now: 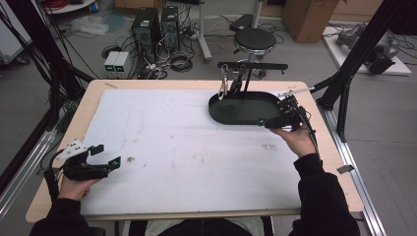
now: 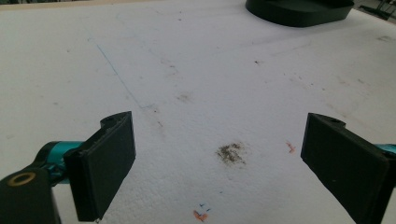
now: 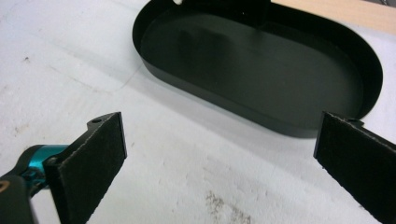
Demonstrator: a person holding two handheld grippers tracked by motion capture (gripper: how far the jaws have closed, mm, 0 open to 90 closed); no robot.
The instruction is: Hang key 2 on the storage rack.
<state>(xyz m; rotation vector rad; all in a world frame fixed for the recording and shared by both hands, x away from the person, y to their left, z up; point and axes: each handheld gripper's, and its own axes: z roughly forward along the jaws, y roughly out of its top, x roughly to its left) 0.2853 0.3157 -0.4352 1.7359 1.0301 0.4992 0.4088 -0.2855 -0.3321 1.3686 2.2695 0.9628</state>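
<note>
Two grippers held over one worktop [image 1: 187,147] covered by a white sheet. Nearest, at the left front corner: left gripper [image 1: 105,156], fingers [image 2: 105,161] spread wide and released, grasping nothing, hovering above a brownish smudge [image 2: 230,153] and two small orange marks on the sheet. Farther along, on the right side: right gripper [image 1: 273,122], fingers [image 3: 91,161] likewise parted and empty, positioned just beside the near rim of one black oval tray [image 1: 241,109], not touching it as far as visible. Tray resting flat on the white sheet toward the far right of the worktop, shallow-walled, with nothing lying on the visible part of its dark floor in the right gripper view. At the tray's far edge: one black stand [image 1: 252,66] with a crossbar, carrying what look like two or three metal clips or carabiners [image 1: 223,83] hanging down over the tray's back rim; exact count hard to tell. Beyond the worktop, on the floor: one round black stool [image 1: 254,39], two computer towers [image 1: 156,27], tangled cables, one cardboard box [image 1: 310,17].
</note>
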